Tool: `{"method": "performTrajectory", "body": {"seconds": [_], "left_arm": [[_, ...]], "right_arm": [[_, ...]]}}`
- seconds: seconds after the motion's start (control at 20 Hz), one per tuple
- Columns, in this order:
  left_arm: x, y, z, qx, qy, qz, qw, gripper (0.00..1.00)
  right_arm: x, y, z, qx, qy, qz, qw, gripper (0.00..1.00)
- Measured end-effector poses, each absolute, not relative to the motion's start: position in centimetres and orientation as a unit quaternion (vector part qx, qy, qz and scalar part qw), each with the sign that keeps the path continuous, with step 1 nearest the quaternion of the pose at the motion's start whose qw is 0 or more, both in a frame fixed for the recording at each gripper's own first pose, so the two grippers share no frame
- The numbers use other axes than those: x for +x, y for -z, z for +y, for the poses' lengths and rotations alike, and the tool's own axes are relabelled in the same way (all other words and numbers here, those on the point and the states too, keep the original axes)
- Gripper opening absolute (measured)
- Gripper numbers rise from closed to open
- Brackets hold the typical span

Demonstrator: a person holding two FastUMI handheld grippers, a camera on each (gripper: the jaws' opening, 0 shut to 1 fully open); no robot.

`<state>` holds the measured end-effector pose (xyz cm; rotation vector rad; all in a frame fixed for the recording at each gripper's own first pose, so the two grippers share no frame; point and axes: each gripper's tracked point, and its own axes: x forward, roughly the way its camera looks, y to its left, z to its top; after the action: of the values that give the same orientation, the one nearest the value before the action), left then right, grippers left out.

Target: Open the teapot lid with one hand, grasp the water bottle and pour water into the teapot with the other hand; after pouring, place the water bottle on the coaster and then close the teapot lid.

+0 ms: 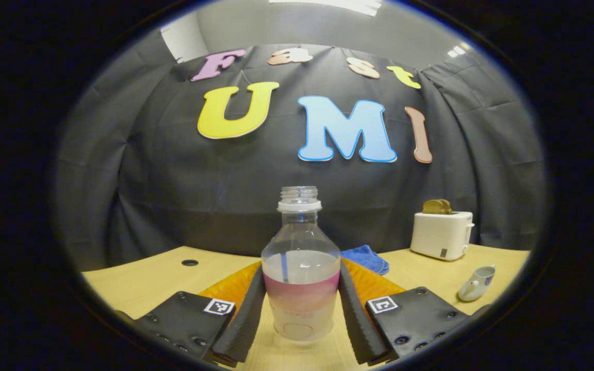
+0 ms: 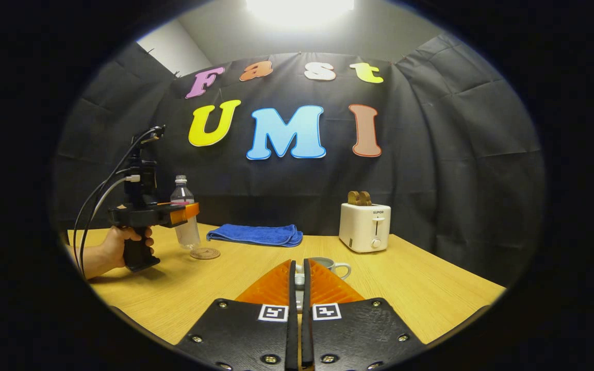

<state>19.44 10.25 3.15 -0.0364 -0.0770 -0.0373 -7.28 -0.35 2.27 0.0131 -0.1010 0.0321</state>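
1. Left gripper view has the left tongs point(image 1: 301, 304) clasping the uncapped water bottle point(image 1: 301, 268) from both sides, both fingers against its lower body, above bare worktop point(image 1: 137, 281).
2. Right gripper view has the right tongs point(image 2: 299, 281) clenched together, hiding most of the teapot point(image 2: 334, 266); whether they pinch its lid cannot be told.
3. Near the worktop's left edge, the coaster point(image 2: 204, 253) lies just beside the bottle; open wood separates it from the towel point(image 2: 256, 234) and toaster point(image 2: 364, 226).

Pale wood-grain bench point(image 2: 421, 288). At ten o'clock, round coaster point(image 2: 204, 253) beside water bottle point(image 2: 185, 216); at eleven, folded blue cloth point(image 2: 256, 235); at one, white toaster point(image 2: 364, 226); near centre, white teapot point(image 2: 334, 266). Small dark hole point(image 1: 190, 263) in far left surface.
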Motion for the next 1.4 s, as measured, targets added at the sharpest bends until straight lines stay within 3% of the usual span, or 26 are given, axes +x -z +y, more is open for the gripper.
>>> {"method": "performTrajectory", "body": {"seconds": [0.95, 1.15, 1.3, 1.4], "left_arm": [[23.7, -0.2, 10.2, -0.014, 0.016, -0.022, 1.0, 0.84], [23.6, -0.3, 9.9, -0.017, 0.021, -0.02, 0.999, 0.89], [23.4, -0.5, 9.5, -0.014, 0.023, -0.02, 0.999, 1.0], [23.0, -0.7, 9.5, -0.01, 0.021, -0.022, 0.999, 1.0]], "right_arm": [[-7.0, -1.8, -1.1, 0.006, -0.009, -0.042, 0.999, 0.03], [-6.9, -1.6, -1.1, 0.007, -0.009, -0.04, 0.999, 0.03], [-7.0, -1.6, -1.0, 0.006, -0.01, -0.04, 0.999, 0.03], [-7.0, -1.7, -1.1, 0.006, -0.009, -0.041, 0.999, 0.03]]}}
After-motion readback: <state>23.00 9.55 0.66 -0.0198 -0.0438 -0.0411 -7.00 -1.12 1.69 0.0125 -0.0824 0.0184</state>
